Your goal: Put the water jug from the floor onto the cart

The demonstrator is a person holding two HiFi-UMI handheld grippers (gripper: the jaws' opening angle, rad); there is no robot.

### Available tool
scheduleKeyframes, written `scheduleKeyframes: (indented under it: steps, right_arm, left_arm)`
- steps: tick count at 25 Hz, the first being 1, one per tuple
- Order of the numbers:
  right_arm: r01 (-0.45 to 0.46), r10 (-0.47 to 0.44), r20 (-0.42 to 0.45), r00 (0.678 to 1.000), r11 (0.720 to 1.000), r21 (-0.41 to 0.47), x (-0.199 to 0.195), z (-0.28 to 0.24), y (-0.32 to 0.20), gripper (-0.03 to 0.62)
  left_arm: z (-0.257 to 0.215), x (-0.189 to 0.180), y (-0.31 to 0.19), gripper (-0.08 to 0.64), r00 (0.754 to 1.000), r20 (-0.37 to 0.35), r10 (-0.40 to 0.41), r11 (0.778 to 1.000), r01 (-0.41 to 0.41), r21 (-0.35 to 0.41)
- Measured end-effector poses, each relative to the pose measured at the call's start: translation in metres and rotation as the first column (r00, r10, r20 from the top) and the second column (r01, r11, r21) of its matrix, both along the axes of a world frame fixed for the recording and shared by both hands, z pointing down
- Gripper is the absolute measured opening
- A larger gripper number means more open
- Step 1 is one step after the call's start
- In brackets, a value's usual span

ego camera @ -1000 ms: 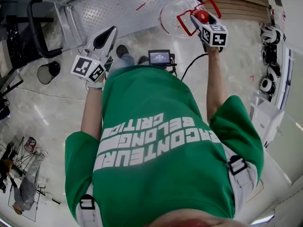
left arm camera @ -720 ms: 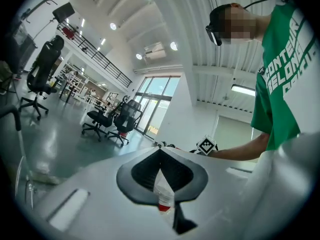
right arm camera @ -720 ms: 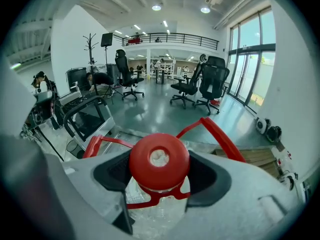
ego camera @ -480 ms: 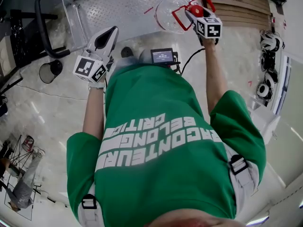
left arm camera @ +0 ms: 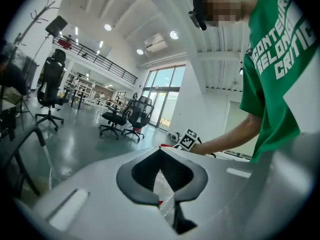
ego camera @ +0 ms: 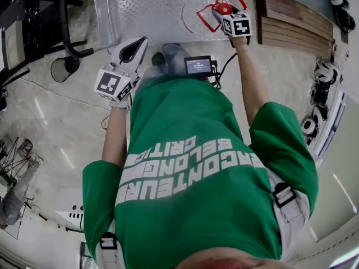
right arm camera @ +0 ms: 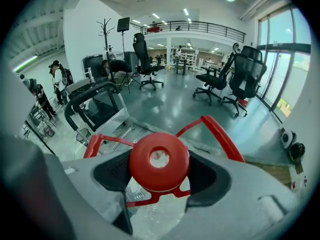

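Note:
The water jug [ego camera: 193, 17] is clear plastic with a red cap [ego camera: 224, 8] and a red handle. In the head view it sits over the right part of the cart's diamond-plate deck [ego camera: 146, 7]; whether it rests on the deck I cannot tell. My right gripper [ego camera: 220, 14] is shut on the jug's neck just under the cap [right arm camera: 159, 159], with the red handle [right arm camera: 216, 130] looping behind. My left gripper [ego camera: 139, 42] hangs over the floor near the deck's front edge, shut with nothing in it. The jaws [left arm camera: 159, 152] meet at the tip.
The cart's black push handle [ego camera: 66, 27] rises at the deck's left end. A wooden pallet [ego camera: 291, 18] lies right of the cart. Round objects [ego camera: 321, 72] line the right wall. A dark round stand [ego camera: 60, 69] is on the floor at left. Office chairs [right arm camera: 220, 79] stand farther off.
The right gripper has carried the jug leftward from beside the cart to above its deck. The person has stepped closer to the cart. The left gripper has kept its place.

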State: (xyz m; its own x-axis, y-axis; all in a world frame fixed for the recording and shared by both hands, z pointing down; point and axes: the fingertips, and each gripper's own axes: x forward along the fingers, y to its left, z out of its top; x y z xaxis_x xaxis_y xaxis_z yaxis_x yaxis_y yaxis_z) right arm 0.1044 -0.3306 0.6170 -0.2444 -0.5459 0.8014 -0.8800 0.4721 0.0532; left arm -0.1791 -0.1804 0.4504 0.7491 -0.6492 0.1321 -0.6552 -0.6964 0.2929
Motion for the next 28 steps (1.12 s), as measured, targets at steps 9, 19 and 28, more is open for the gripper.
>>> scheduleKeyframes:
  steps: [9, 19, 28]
  right_arm:
    - [0.167, -0.171, -0.024, 0.985, 0.979, -0.113, -0.061, 0.072, -0.042, 0.301]
    - [0.325, -0.343, -0.049, 0.938, 0.92, -0.22, -0.1, 0.138, -0.081, 0.301]
    - [0.362, -0.417, -0.106, 0.903, 0.869, -0.339, -0.112, 0.2, -0.092, 0.301]
  left_arm:
    - [0.016, -0.009, -0.033, 0.016, 0.996, 0.029, -0.084, 0.994, 0.086, -0.074]
    - [0.018, -0.001, -0.072, 0.015, 0.989, 0.054, -0.14, 0.982, 0.145, -0.12]
    - [0.034, -0.008, -0.088, 0.015, 0.98, 0.069, -0.188, 0.961, 0.198, -0.192]
